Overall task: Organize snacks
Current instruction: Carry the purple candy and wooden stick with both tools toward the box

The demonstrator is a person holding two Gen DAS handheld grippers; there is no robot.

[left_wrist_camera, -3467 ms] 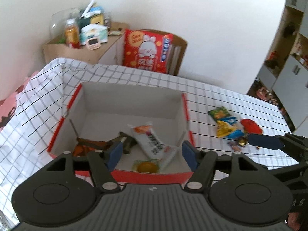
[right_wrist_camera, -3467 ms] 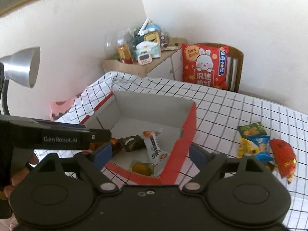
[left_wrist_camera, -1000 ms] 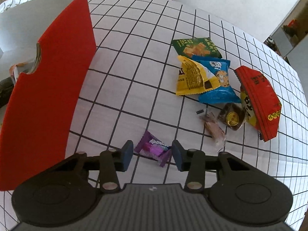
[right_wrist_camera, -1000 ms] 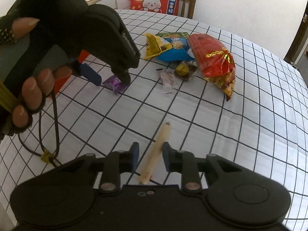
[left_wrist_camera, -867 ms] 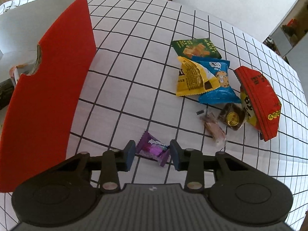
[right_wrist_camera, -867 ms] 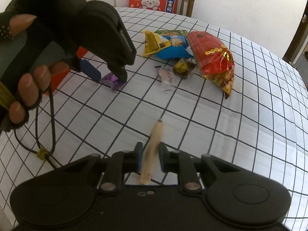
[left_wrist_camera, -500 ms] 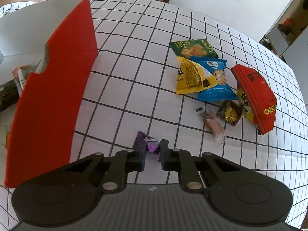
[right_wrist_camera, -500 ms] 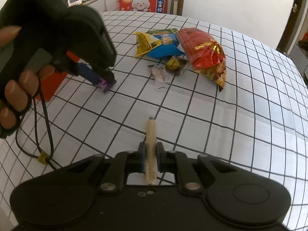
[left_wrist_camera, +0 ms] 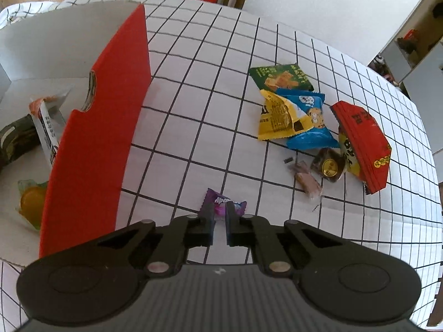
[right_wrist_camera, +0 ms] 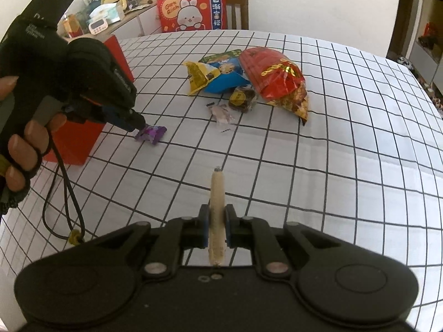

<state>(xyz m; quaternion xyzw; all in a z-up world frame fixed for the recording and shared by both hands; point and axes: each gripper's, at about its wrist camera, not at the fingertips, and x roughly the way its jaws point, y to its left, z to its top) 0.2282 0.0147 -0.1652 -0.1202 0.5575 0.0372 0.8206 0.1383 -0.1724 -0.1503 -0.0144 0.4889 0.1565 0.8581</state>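
Checked tablecloth (left_wrist_camera: 193,127) | purple candy (left_wrist_camera: 221,203) pinched in left claw (left_wrist_camera: 220,217)

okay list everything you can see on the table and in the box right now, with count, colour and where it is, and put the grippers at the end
purple candy: one, purple, on the cloth, between the left fingers
sausage stick: one, beige, between the right fingers
green packet: one, green, far end of the snack pile
yellow packet: one, yellow, overlapping the blue packet
blue packet: one, blue, middle of the pile
red bag: one, red, right edge of the pile
brown sweet: one, brown with gold seal, beside the red bag
clear-wrapped sweet: one, pinkish, near the pile
box: one, red outside, grey inside, left of table, some snacks inside
checked cloth: one, white with black grid
left gripper: shut on the candy
right gripper: shut on the stick
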